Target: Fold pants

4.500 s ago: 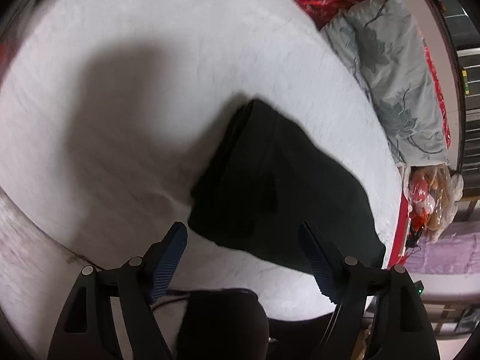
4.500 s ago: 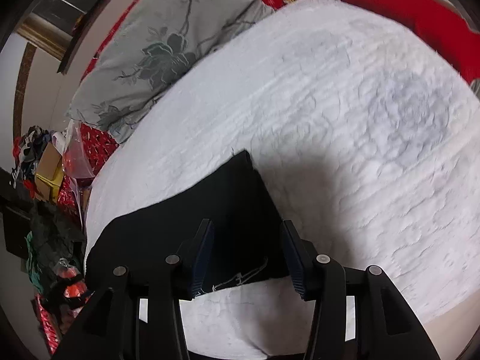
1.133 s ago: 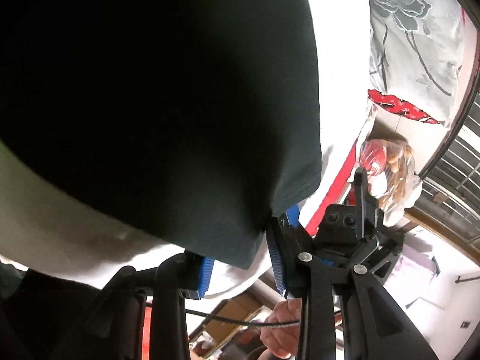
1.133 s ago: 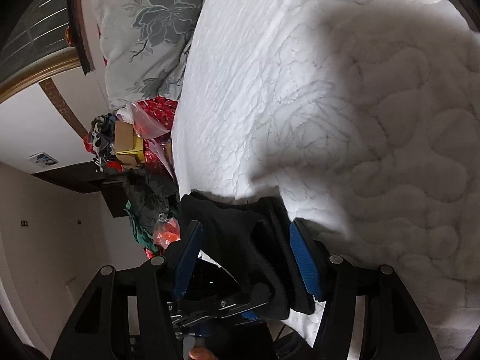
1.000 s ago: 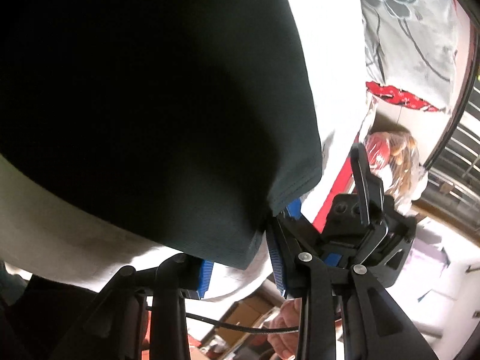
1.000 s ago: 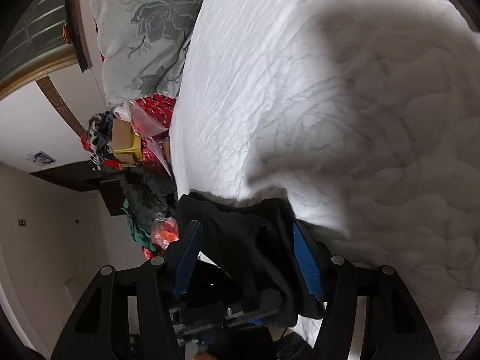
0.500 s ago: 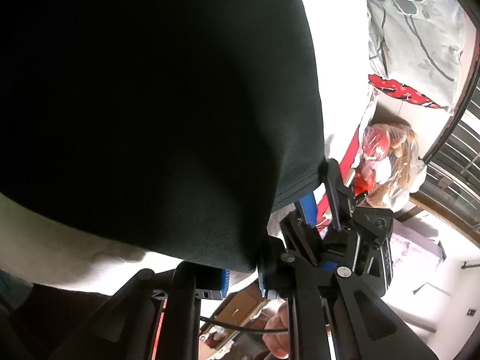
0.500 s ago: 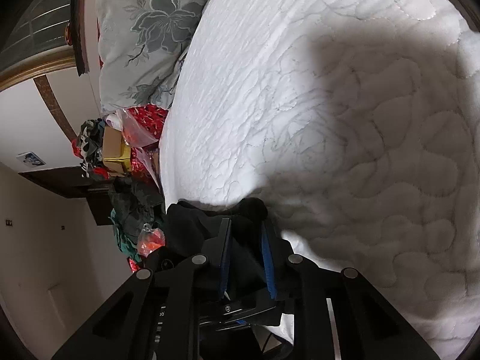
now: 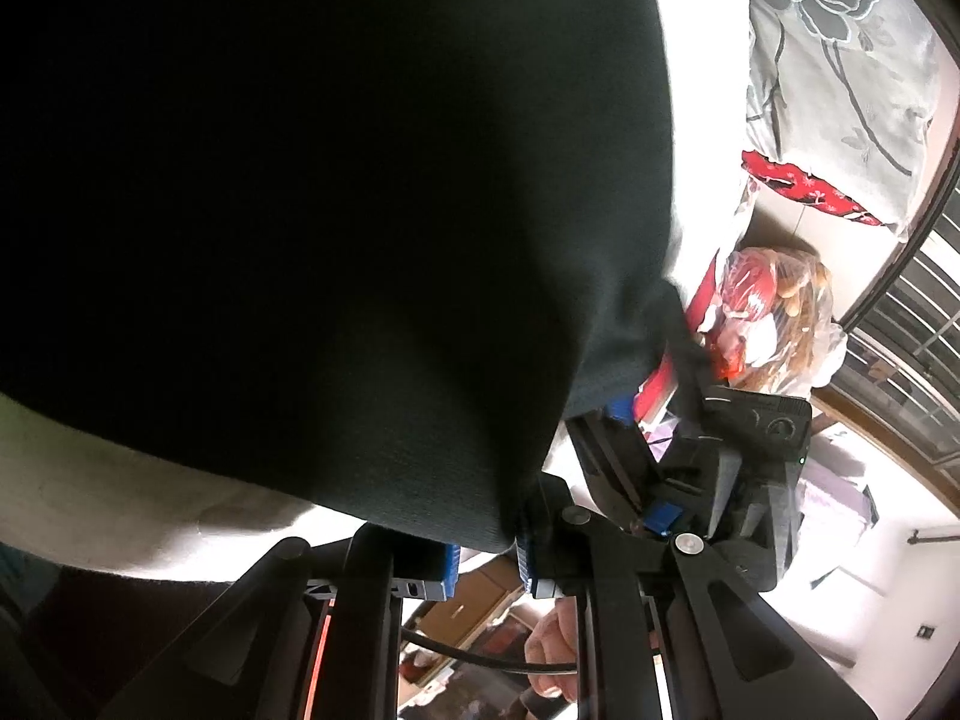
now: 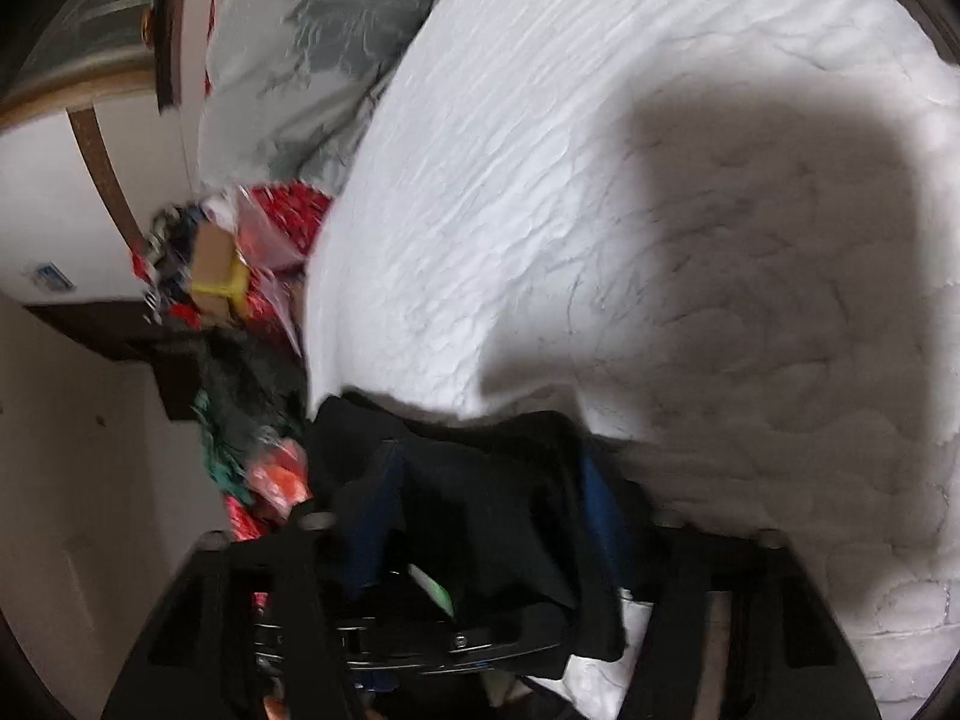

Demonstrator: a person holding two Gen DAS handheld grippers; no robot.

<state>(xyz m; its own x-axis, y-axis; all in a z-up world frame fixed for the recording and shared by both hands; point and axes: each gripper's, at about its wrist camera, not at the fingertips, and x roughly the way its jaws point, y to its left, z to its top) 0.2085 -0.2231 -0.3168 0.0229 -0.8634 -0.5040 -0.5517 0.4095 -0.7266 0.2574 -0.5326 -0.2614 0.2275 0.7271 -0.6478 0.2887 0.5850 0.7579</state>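
Note:
The black pants (image 9: 312, 210) fill most of the left wrist view, hanging over the white bedspread (image 9: 120, 498). My left gripper (image 9: 483, 558) is shut on the pants' near corner, its blue pads close together around the cloth. The right gripper's body (image 9: 744, 450) shows just to its right. In the blurred right wrist view, my right gripper (image 10: 486, 516) has its blue pads apart with bunched black pants (image 10: 480, 492) lying between them, above the white quilt (image 10: 600, 180).
A grey floral pillow (image 9: 840, 60) lies at the bed's far side, also in the right wrist view (image 10: 312, 48). A plastic bag with red items (image 9: 774, 312) and clutter (image 10: 210, 276) sit beside the bed. A hand (image 9: 552, 648) shows below.
Both grippers closed on the pants' edge half a second ago. Now the right gripper's pads stand wider apart and its view is blurred by motion. The left gripper stays shut on the cloth.

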